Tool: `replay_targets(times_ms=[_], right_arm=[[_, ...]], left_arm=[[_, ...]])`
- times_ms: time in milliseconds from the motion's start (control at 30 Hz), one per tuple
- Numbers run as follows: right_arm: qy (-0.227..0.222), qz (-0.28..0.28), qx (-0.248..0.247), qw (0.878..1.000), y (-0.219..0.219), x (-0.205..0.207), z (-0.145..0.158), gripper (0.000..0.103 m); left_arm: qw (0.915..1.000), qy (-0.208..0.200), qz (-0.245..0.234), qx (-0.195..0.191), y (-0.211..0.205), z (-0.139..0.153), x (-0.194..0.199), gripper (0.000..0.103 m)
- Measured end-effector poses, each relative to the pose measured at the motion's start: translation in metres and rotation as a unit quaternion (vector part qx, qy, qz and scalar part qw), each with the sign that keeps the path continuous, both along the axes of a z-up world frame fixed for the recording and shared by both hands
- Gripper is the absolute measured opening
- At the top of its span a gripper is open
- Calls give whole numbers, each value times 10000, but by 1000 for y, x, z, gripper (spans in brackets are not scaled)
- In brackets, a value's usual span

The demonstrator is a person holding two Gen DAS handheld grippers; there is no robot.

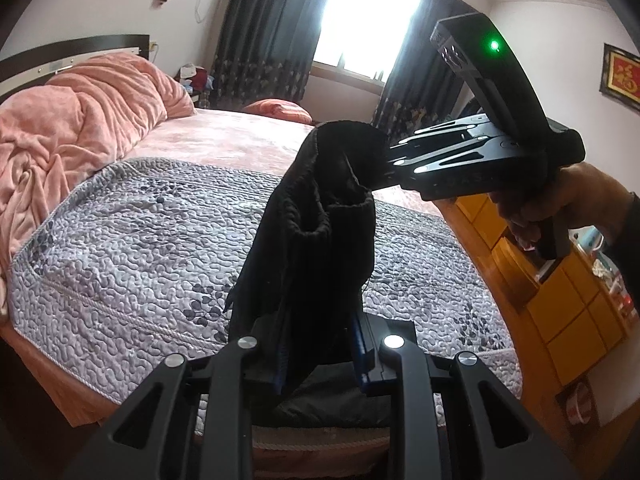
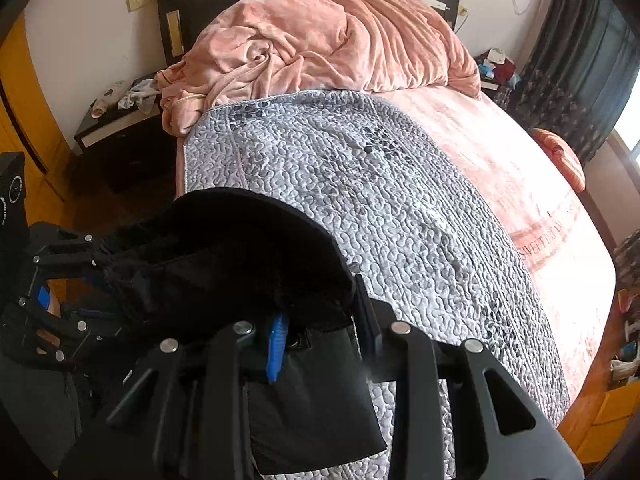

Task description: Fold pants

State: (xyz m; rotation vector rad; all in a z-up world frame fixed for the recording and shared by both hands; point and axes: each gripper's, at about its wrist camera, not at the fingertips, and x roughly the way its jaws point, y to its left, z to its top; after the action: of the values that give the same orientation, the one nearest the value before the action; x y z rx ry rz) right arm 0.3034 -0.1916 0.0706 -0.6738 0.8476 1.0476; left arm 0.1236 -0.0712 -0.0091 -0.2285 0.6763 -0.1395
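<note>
A pair of black pants (image 1: 320, 216) is held up in the air above the foot of a bed, stretched between two handheld grippers. The left gripper (image 1: 320, 344) is closed on one bunched part of the fabric, seen rising from between its blue-padded fingers (image 1: 360, 344). The right gripper (image 1: 394, 168), held in a hand (image 1: 536, 208) at the right, is closed on the upper edge, where an elasticated opening sags. In the right wrist view the same cloth (image 2: 224, 248) is draped over the right gripper (image 2: 316, 320), with the left gripper (image 2: 96, 268) pinching it at the far left. A darker panel hangs below, towards the grey quilted bedspread (image 2: 360, 184). A rumpled pink blanket (image 2: 320, 40) is heaped at the headboard, well apart from the work.

The step in hand is judged to be carrying the garment over the bedspread to be laid flat. It would best be done with both grips kept firm, the two grippers drawn apart so the held edge is taut, and the hanging cloth lowered first so it spreads without creasing. Which part of the pants each gripper holds cannot be told.
</note>
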Motion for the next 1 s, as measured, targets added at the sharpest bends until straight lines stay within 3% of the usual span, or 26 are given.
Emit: replay_targets(times_ms=[500,1000], right_arm=[[-326,-330,-74,9989,-40,-16,-20,29],[-370,-753,-260,9961,-96,-26,-54,29]], left_arm=[[9985,52,-460,297,-40,-14,-3,25],[9921,267,-1125,477,-96,-45,-2,25]])
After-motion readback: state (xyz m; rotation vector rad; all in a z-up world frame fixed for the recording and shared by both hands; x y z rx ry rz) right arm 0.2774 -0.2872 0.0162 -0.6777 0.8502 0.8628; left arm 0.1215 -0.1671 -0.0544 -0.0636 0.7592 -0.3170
